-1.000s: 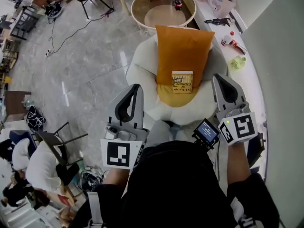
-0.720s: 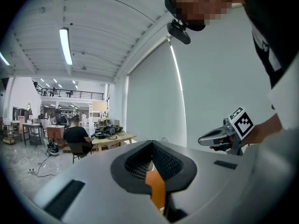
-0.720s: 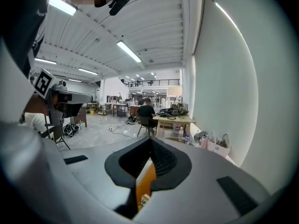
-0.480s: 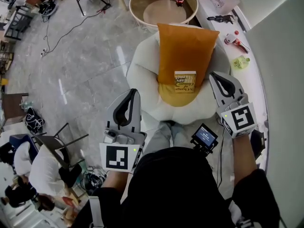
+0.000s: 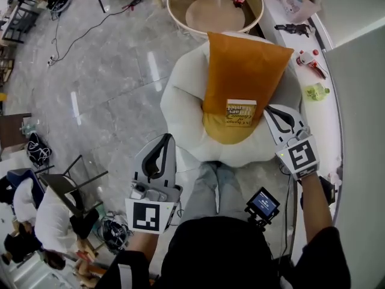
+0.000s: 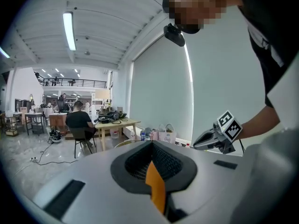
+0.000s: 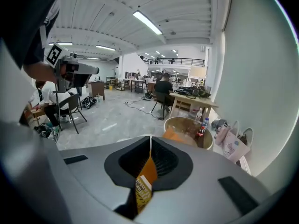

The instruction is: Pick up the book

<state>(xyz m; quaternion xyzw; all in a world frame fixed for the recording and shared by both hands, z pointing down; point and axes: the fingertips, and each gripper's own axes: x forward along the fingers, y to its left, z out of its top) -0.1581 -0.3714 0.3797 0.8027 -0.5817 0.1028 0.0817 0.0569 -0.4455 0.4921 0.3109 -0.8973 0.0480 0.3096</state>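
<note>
The book (image 5: 241, 112) stands propped against the lower part of the orange cushion (image 5: 246, 59) on the white padded chair (image 5: 180, 98), just right of centre in the head view. Its cover faces up toward you and its upper edge runs across the frame. Your right gripper (image 5: 271, 109) is the nearer one by far: its tip sits just beside the book's right edge, apart from it, pointing up the frame and a little left. Your left gripper (image 5: 167, 138) hangs at lower left beside the chair's rim, well apart from the book. Both pairs of jaws are pressed together with nothing in them. In the right gripper view the book's yellow cover and the cushion show only through the thin slit below the closed tips, so the book lies ahead of and beneath those jaws, not between them. On this showing the pick-up falls to your right hand. The jaws would need to part first, then come in from the right over the book's side edge, since the cover leaning flat on the cushion likely offers no other purchase.
</note>
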